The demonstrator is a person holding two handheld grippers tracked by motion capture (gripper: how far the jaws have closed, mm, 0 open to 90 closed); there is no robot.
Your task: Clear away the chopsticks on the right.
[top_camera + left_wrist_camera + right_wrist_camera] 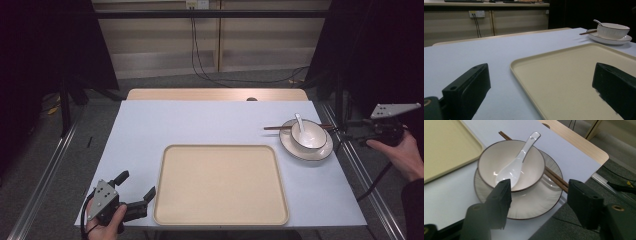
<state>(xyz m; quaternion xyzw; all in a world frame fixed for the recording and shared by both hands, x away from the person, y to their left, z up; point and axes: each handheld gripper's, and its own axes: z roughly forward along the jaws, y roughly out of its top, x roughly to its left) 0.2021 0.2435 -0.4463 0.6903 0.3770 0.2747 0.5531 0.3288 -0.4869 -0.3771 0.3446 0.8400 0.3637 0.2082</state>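
We take the step in hand to be the right gripper (pixel 537 202) approaching the place setting at the table's right edge: a bowl (pixel 511 165) standing on a plate (pixel 534 202), a spoon (pixel 517 165) lying in the bowl, and chopsticks (pixel 556 178) lying across the plate behind the bowl. The jaws stand part-open with nothing between them, poised off the table edge just short of the plate's rim. To grip well, we would bring one jaw under and one over the plate's rim, or straddle the bowl's wall, keeping the stack level so that spoon and chopsticks do not slide. The left gripper (pixel 541 87) rests wide open and empty at the near left corner of the tray (pixel 220 220), one jaw over the tray, the other over the table (pixel 200 120).

Bowl and plate look like glazed white ceramic with dark rims and fine ribbing: hard, glossy, likely slippery. The spoon is glossy white; the chopsticks are thin, dark and straight. The tray is matte cream, rectangular, with rounded corners and a low raised lip.
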